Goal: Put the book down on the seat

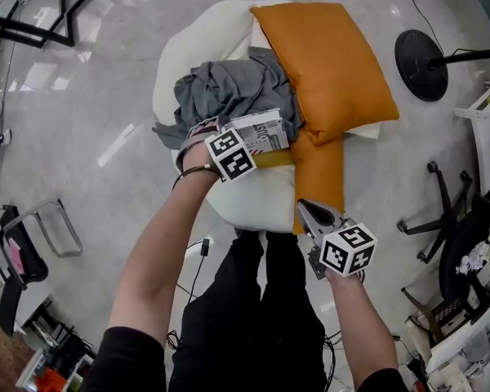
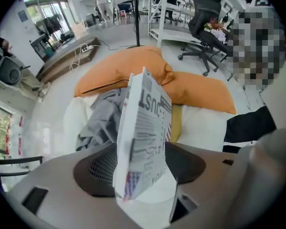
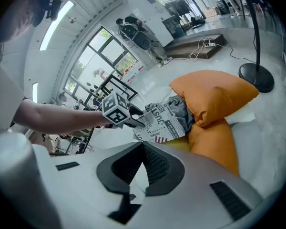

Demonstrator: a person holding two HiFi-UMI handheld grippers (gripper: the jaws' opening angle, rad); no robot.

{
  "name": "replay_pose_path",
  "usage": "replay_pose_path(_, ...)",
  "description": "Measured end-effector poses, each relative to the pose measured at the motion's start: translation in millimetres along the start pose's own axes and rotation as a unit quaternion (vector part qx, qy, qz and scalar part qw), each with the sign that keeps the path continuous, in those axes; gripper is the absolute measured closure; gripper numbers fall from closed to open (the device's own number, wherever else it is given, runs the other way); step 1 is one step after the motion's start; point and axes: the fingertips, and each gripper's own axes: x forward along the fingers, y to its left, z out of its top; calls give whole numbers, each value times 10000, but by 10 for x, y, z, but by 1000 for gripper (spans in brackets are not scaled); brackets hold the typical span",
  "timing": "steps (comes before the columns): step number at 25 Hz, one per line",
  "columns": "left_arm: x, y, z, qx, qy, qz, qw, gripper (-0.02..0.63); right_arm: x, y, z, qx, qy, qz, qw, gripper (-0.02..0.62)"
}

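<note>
A book point(image 1: 265, 133) with a newsprint-style cover rests on the white beanbag seat point(image 1: 245, 198), leaning against a heap of grey clothes point(image 1: 229, 92). My left gripper point(image 1: 253, 144) reaches over the seat. In the left gripper view the book point(image 2: 145, 132) stands on edge between the jaws of the left gripper point(image 2: 140, 168), which are open, with a strip of white seat showing beside the book. My right gripper point(image 1: 304, 208) hangs back over the seat's near edge, shut and holding nothing. The right gripper view shows the book point(image 3: 162, 123) beyond the right gripper point(image 3: 143, 149).
A large orange cushion point(image 1: 327, 55) and a smaller one point(image 1: 318, 170) lie on the seat's right side. A fan base point(image 1: 420, 64) stands on the floor at the far right. An office chair point(image 1: 465, 235) is at the right and a black-framed chair point(image 1: 33, 243) at the left.
</note>
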Motion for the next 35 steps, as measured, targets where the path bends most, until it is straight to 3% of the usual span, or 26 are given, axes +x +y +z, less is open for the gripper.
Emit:
replay_pose_path(4,-369,-75,-314,-338,-108,104,9993,312,-119,332,82,-68,-100,59,9999,579)
replay_pose_path(8,-827,-271,-434,-1199,-623,-69,9908,313,-304,690,180,-215,-153,57,9996,580)
replay_pose_path(13,-1569,-647,-356,-2016,-1521,-359,9669,313,-652,1153,286,-351,-219,-9,9991,579)
replay_pose_path(18,-2447,-748,-277,-2785,-2419,-486,9282,316,-1088,1562,464,-524,-413,-107,9977,578)
replay_pose_path(20,-2745,-667,-263,-2856,-2690,-329,9192,351,-1243,1656,561,-596,-540,-174,9966,580)
replay_pose_path(22,-3007,-573,-246,-2815,-2904,-158,9144,434,-1395,1729,648,-672,-665,-248,9952,580)
replay_pose_path(25,-3401,-481,-219,-2818,-3216,-44,9040,438,-1631,1854,724,-765,-827,-318,9931,580)
replay_pose_path(31,-4183,-648,-194,-2898,-3984,-252,8699,504,-1998,2122,641,-827,-990,-296,9912,580)
replay_pose_path(35,-4620,-796,-321,-3065,-4238,-73,8523,520,-2170,2297,547,-911,-1044,-150,9902,580)
